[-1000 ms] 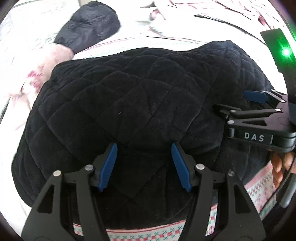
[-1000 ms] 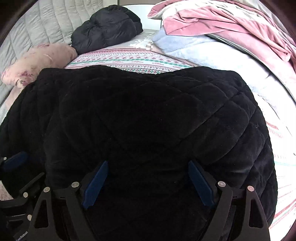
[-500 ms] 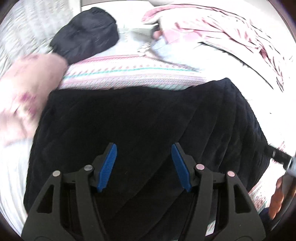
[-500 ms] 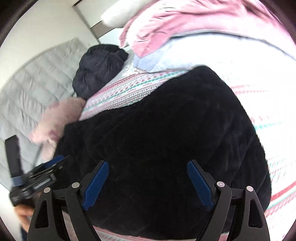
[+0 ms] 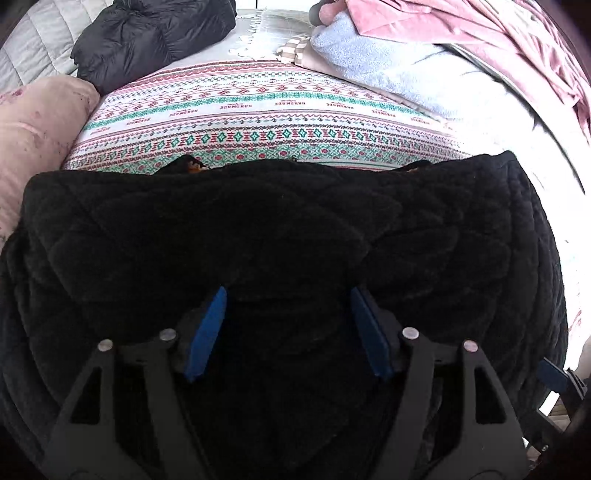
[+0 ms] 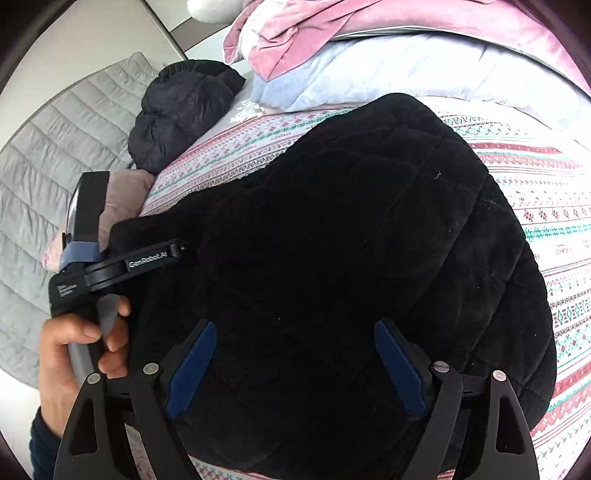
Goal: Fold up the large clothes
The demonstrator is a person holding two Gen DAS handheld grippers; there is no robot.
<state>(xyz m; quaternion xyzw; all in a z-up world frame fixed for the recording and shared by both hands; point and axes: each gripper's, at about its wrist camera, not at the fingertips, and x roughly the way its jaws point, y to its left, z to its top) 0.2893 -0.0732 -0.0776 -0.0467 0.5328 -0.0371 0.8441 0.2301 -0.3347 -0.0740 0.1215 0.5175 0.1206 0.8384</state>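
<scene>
A black quilted velvet garment point(image 5: 258, 229) lies folded in a thick bundle on the patterned bedsheet point(image 5: 258, 110). My left gripper point(image 5: 288, 291) points down over the garment's near part. Its jaws are opening, fabric lies under and between the blue pads point(image 5: 207, 332), and they do not press on it. My right gripper point(image 6: 295, 325) hangs wide open over the same garment point(image 6: 351, 240), gripping nothing. In the right wrist view a hand point(image 6: 74, 343) holds the left tool's handle at the garment's left edge.
A black puffer jacket point(image 5: 155, 33) and a pink pillow point(image 5: 37, 129) lie at the far left. A pale blue blanket point(image 5: 388, 62) and pink velvet cloth point(image 5: 461, 26) are heaped at the far right. A grey quilted panel point(image 6: 55, 177) borders the bed on the left.
The left gripper has drawn back toward the garment's near edge, showing more sheet beyond it, and its jaws stand slightly wider. The right gripper has rolled, bringing the left tool and hand into its view.
</scene>
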